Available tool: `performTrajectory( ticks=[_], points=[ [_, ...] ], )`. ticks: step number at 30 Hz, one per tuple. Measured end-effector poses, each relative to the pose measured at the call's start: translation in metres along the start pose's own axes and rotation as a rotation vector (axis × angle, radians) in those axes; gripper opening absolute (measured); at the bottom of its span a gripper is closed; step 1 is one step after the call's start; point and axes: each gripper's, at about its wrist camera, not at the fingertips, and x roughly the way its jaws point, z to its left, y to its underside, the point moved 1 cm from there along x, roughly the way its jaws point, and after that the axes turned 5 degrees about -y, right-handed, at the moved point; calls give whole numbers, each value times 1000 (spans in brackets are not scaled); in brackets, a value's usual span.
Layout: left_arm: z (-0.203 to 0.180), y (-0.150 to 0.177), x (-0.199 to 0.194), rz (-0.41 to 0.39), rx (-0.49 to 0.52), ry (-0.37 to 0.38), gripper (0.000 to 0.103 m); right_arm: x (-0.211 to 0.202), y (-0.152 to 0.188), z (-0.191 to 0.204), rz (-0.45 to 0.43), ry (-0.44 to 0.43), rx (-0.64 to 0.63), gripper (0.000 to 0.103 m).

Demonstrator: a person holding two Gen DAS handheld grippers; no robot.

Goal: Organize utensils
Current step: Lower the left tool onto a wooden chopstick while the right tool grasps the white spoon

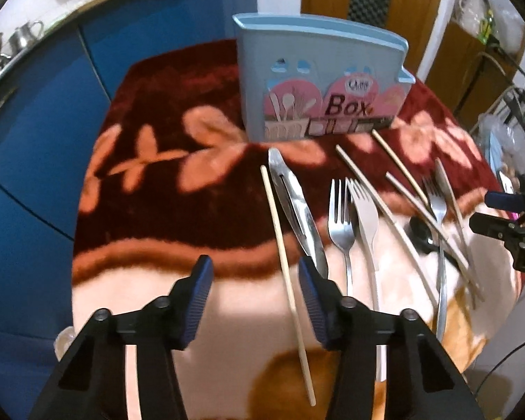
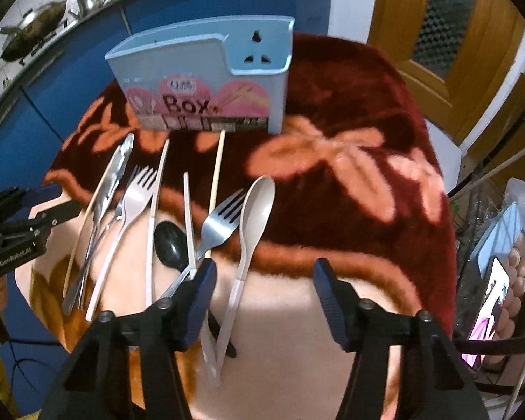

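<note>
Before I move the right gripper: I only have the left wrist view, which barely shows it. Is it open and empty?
Observer: Yes, the right gripper is open with nothing gripped.
Operator: What's nearest it?
Observer: The beige spoon, its handle lying just inside the gripper's left side.
Operator: Anything in the box?
Observer: The blue box shows three holes in its back wall, no utensils sticking out.

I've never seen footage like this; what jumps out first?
A pale blue plastic utensil holder labelled "Box" stands at the back of a dark red floral blanket. Before it lie scattered forks, spoons and chopsticks, including a beige plastic spoon and a black spoon.
</note>
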Motion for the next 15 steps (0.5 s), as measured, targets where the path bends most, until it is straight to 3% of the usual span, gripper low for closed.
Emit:
performTrajectory(
  ticks=[8, 15],
  points=[
    [2, 1, 23, 128, -2, 60, 40, 25, -5, 2, 129, -7, -8, 38],
    [-2, -12, 31, 181, 25, 61, 39, 34, -11, 2, 151, -16, -26, 31]
  ],
)
